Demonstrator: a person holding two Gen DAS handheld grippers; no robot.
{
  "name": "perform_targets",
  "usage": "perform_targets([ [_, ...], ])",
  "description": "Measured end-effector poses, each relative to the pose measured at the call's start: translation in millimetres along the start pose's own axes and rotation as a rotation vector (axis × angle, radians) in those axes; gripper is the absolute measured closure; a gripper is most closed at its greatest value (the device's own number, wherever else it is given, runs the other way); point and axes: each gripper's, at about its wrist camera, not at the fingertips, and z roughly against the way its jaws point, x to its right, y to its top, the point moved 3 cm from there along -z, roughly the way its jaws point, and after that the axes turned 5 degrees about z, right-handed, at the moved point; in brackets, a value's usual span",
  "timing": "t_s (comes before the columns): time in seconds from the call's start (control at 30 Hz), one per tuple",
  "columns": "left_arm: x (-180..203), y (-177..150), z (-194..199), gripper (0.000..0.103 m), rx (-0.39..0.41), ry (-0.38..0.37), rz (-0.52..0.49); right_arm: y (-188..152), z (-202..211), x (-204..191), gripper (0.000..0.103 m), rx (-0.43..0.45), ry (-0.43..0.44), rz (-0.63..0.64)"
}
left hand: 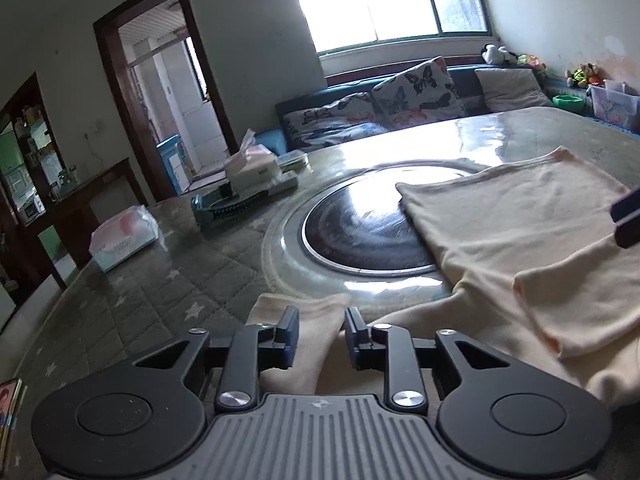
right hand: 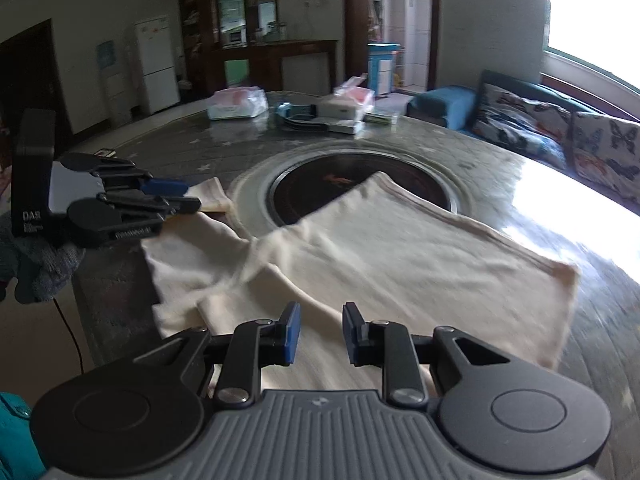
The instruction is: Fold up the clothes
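Nearest the left wrist camera, the left gripper [left hand: 322,330] has its jaws parted by a moderate gap, hovering low over the sleeve [left hand: 298,312] of a cream garment [left hand: 520,232]; the fingers hold nothing, though whether their tips graze the fabric is unclear. From the right wrist view, the right gripper [right hand: 318,334] is likewise parted at a middling width and empty, poised above the near portion of the garment. That garment lies spread on the round table [left hand: 160,272], its far folded edge overlapping the dark circular inset [left hand: 352,224] at the table's centre. Across the cloth, a gloved hand [right hand: 40,268] grips the left tool. Tissue packs [right hand: 236,104] sit at the far side, well apart.
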Motion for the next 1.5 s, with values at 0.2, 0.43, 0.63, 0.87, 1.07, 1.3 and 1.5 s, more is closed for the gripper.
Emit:
perform_targets([
  [0.2, -10.6, -10.4, 14.3, 0.045, 0.015, 0.02, 0.069, 44.3, -35.2, -18.6, 0.08, -0.019, 0.124, 0.048],
  [0.43, -18.8, -29.0, 25.4, 0.034, 0.003, 0.054, 0.149, 92.3, -99.4, -38.0, 0.08, -0.059, 0.268, -0.027],
  [0.63, -26.1, -39.7, 31.5, 0.032, -0.012, 0.061, 0.216, 108.1, -147.3, -47.9, 0.08, -0.1, 0.297, -0.087],
  [0.87, -26.4, -41.5, 34.4, 0.028, -0.01, 0.046, 0.233, 108.7, -180.2, -53.9, 0.077, -0.143, 0.308, -0.121],
  [1.07, -24.1, -42.5, 33.7, 0.027, -0.009, 0.036, 0.238, 107.6, -182.6, -60.4, 0.082, -0.161, 0.286, -0.097],
  [1.3, -18.6, -40.7, 29.8, 0.027, -0.01, 0.024, 0.246, 116.2, -151.3, -63.7, 0.099, -0.107, 0.243, -0.037],
  [1.5, -8.1, -32.5, 25.0, 0.027, 0.0, 0.019, 0.244, 132.1, -93.9, -62.0, 0.1, 0.009, 0.176, 0.05],
])
